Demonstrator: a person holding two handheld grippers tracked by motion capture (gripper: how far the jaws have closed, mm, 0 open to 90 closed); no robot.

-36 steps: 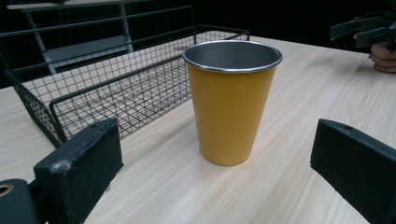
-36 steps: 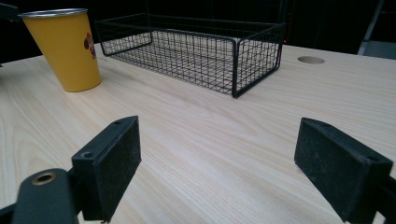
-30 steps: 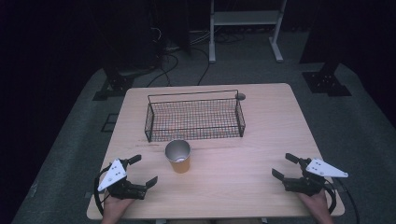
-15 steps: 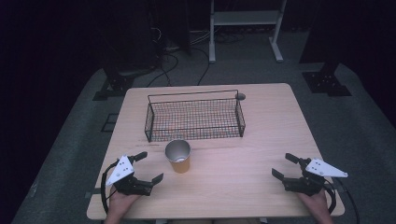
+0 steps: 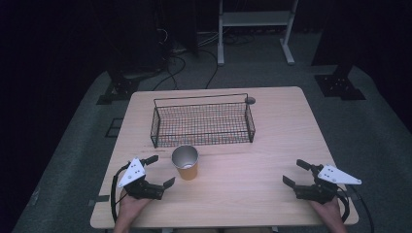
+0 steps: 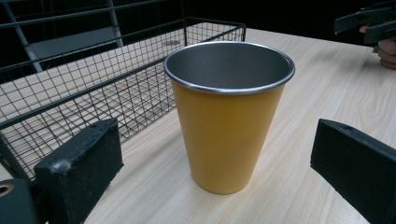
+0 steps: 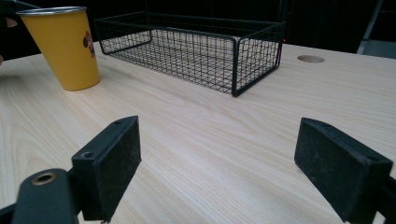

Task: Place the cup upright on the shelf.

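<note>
High view: one worktop (image 5: 252,170) carries one black wire basket (image 5: 201,120) and one yellow cup (image 5: 185,162), upright, just in front of the basket. Two tools are present: left tool (image 5: 158,171), jaws spread, beside the cup; right tool (image 5: 295,173), jaws spread, well apart.

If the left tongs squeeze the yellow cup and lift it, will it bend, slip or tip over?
The yellow metal cup will probably stay stiff: its rolled steel rim and grey inside suggest metal. It looks empty, so likely light. Its smooth walls taper down to a narrow base, so it may slide in the left tongs, now open beside it, and a push near the rim could tip it.
</note>
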